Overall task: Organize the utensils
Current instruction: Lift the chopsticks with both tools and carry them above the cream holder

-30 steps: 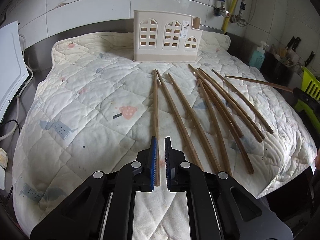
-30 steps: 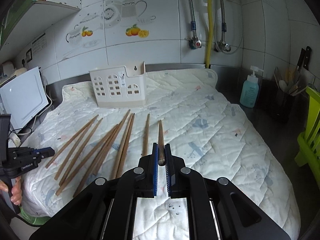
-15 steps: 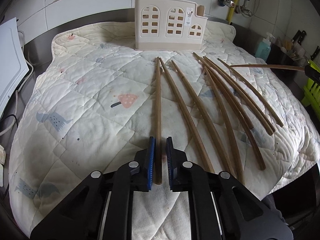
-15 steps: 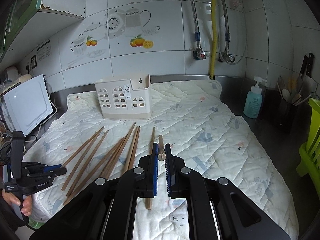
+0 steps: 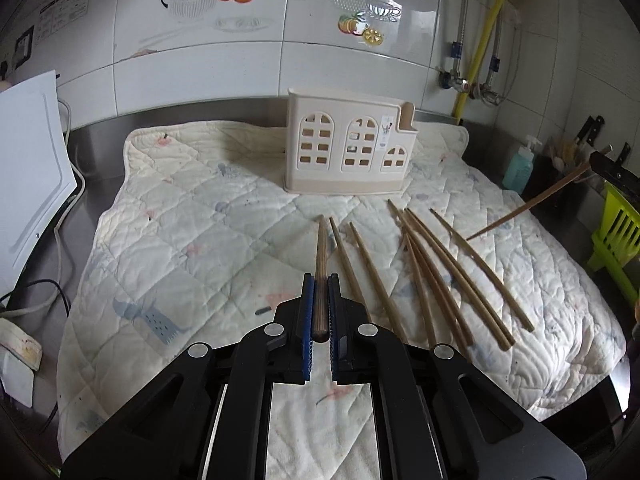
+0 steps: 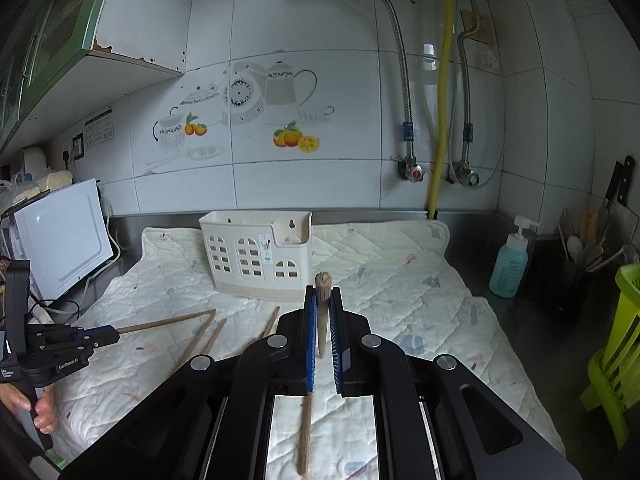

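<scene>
My left gripper (image 5: 320,280) is shut on a wooden chopstick (image 5: 321,252) and holds it lifted, pointing toward the cream utensil holder (image 5: 348,148) at the back of the quilted mat (image 5: 180,240). My right gripper (image 6: 323,292) is shut on another chopstick (image 6: 322,280), tilted with its thick end up and its thin end hanging below. Several loose chopsticks (image 5: 436,272) lie on the mat in front of the holder. The right gripper's chopstick also shows in the left wrist view (image 5: 528,204). The left gripper also shows in the right wrist view (image 6: 116,334).
A white appliance (image 5: 28,180) with cables stands left of the mat. A teal soap bottle (image 6: 510,264), a dark utensil pot (image 6: 560,280) and a green rack (image 6: 616,348) stand to the right. The tiled wall with pipes (image 6: 440,100) runs behind.
Both grippers have risen. The left has closed on its chopstick and lifted it off the mat. The right has tilted its chopstick more upright.
</scene>
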A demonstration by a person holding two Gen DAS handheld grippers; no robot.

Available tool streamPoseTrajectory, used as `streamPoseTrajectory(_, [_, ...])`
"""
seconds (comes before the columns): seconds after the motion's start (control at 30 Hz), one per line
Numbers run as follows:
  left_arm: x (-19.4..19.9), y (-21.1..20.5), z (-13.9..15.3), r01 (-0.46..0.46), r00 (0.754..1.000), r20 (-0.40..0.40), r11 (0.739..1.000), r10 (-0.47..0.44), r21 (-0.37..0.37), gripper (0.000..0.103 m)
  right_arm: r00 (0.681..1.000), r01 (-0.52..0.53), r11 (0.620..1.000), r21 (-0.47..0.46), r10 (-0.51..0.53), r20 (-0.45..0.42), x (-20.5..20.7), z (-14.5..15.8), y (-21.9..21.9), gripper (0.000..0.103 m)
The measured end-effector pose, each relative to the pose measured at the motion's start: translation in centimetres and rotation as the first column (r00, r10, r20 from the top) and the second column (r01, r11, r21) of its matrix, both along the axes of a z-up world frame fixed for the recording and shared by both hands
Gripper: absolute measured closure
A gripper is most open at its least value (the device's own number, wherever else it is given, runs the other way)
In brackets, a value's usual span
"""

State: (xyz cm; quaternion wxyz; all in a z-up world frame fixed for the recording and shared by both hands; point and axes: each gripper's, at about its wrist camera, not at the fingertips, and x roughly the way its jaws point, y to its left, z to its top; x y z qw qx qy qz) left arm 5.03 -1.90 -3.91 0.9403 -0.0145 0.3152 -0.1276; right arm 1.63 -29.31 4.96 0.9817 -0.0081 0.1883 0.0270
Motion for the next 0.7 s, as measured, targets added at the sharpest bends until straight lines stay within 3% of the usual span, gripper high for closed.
streamPoseTrajectory(0.37, [2.9,0.8,4.3,0.001,0.998,0.056,1.000,0.000,-0.009,0.098,0.997,-0.072,0.997,-0.028,0.073,0.034,4.9,4.8,0.9,0.096])
streamPoseTrajectory(0.7, [6.1,-0.3,10.2,0.033,0.985,0.166,0.999,-0.037,0.024,0.098,0.985,-0.110,0.993,-0.040,0.114,0.130,9.1,8.8,2.9,0.096])
